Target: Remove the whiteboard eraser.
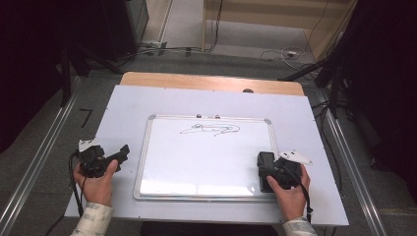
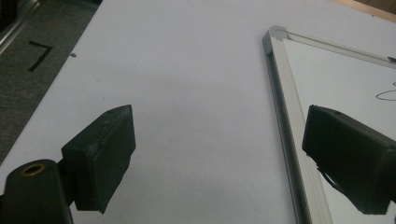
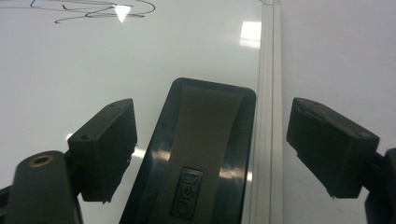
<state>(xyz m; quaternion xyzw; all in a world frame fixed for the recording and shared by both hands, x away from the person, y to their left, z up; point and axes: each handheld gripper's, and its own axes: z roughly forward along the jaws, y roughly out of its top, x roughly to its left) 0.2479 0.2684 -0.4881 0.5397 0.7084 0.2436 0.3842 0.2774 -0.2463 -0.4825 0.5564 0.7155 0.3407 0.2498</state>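
A whiteboard (image 1: 206, 157) with a silver frame lies flat on the table, with a black scribble (image 1: 210, 129) near its top. A black eraser (image 3: 196, 149) lies on the board's right edge (image 3: 268, 93); the eraser (image 1: 266, 161) shows there in the high view too. My right gripper (image 3: 210, 149) straddles the eraser with its jaws wide, and the pads stand clear of its sides. My right gripper (image 1: 268, 172) is held by a hand at the board's lower right. My left gripper (image 2: 217, 158) is open over bare table just left of the board's frame (image 2: 285, 116), with nothing between its jaws. In the high view my left gripper (image 1: 120, 153) sits left of the board.
A white sheet (image 1: 147, 98) covers the wooden table, whose far edge (image 1: 211, 81) shows beyond it. Cables (image 1: 275, 53) run over the floor behind the table. Metal rails (image 1: 44, 157) flank both sides.
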